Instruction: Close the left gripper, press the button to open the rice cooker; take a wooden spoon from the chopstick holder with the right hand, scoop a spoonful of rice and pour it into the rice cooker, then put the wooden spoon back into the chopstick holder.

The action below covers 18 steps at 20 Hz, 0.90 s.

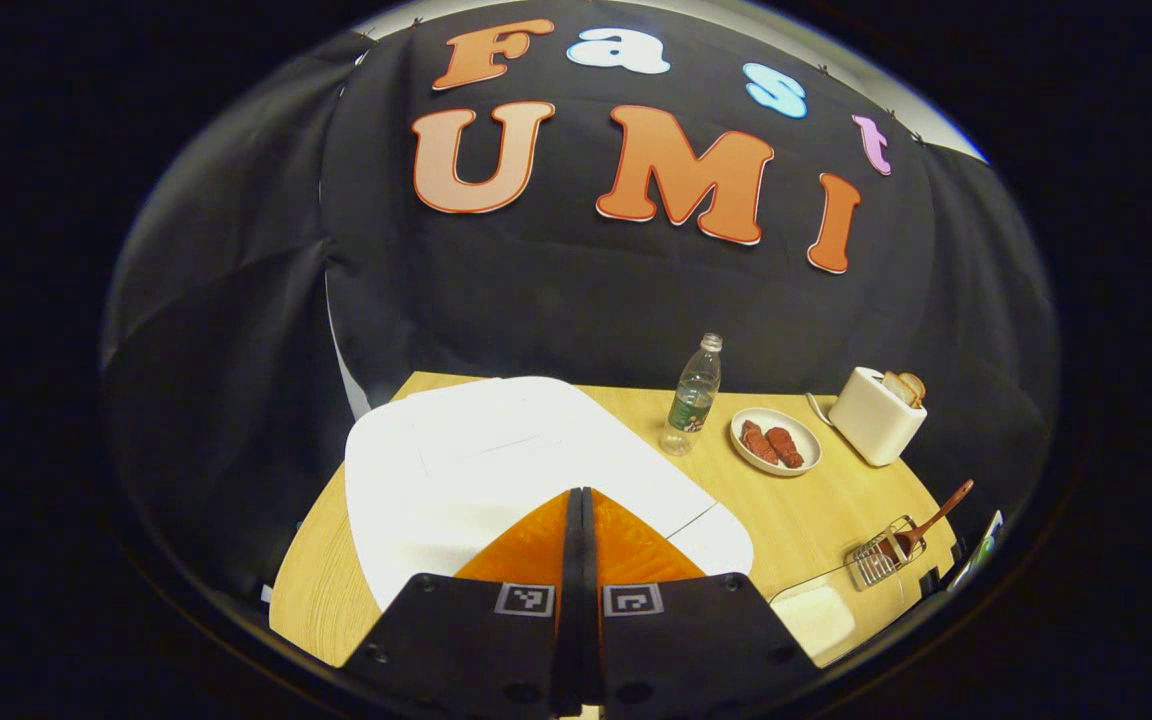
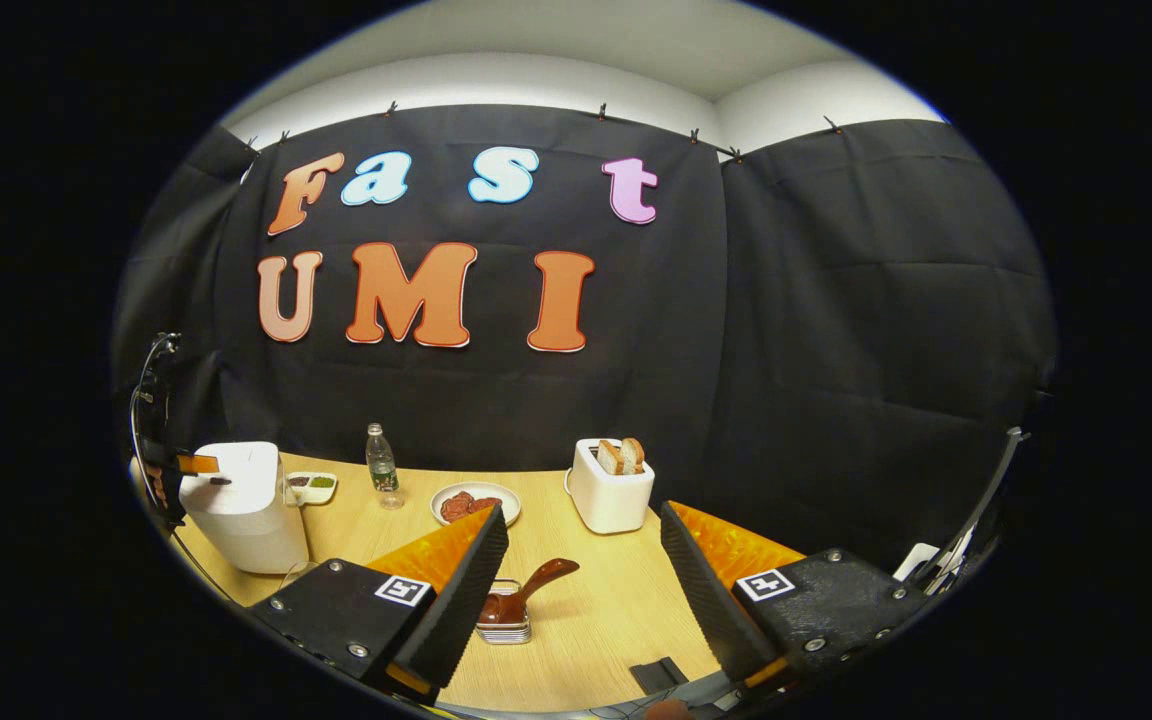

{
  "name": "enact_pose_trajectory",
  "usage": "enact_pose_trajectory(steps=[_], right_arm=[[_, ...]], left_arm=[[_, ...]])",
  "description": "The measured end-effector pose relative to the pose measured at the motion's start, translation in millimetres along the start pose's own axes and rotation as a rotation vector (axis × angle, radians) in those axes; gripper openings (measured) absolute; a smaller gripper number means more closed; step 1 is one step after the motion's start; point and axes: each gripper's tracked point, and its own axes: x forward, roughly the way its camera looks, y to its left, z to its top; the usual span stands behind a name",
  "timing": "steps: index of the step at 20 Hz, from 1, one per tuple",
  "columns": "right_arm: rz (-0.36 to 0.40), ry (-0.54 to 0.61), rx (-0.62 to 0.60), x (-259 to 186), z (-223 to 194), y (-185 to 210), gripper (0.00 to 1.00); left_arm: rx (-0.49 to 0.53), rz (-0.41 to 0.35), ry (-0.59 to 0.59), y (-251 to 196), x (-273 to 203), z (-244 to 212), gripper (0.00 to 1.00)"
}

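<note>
— On the booth's wooden table [image 2: 586,610], why's the left gripper [image 1: 581,500] clamped tight over the rice cooker [image 1: 496,460]?
— Probably to press its button. Right gripper [image 2: 581,560] gapes empty, near the wooden spoon [image 2: 526,592] in the chopstick holder [image 2: 504,630].

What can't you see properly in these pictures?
- Rice cooker button: left gripper view, hidden behind the shut left gripper.
- Wooden spoon bowl: right gripper view, sunk inside the chopstick holder.
- Small dish contents: right gripper view, too tiny to tell.
- Rice container: left gripper view, cut off by the edge.
</note>
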Motion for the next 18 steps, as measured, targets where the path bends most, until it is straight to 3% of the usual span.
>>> enact_pose_trajectory(steps=[7, 10, 11, 12, 14, 18], right_arm=[[0.018, 0.022, -0.009, 2, -9, 7, 0.95], [0.023, 0.033, -0.016, 1, -13, 9, 0.95], [0.026, 0.032, -0.016, -1, -13, 9, 1.0], [0.029, 0.03, -0.015, -2, -13, 9, 0.95], [0.028, 0.024, -0.013, -3, -12, 4, 0.95], [0.026, 0.007, 0.037, -4, -7, -1, 0.95]], left_arm=[[-0.049, -0.004, 0.078, -2, 10, -28, 0.04], [-0.005, 0.008, 0.067, -4, 9, -25, 0.05], [0.008, 0.01, 0.045, -4, 10, -19, 0.05], [-0.001, 0.02, 0.048, -3, 7, -16, 0.05], [-0.028, 0.055, -0.048, -1, -9, 23, 0.04], [0.019, 0.066, -0.254, -9, -71, 104, 0.04]])
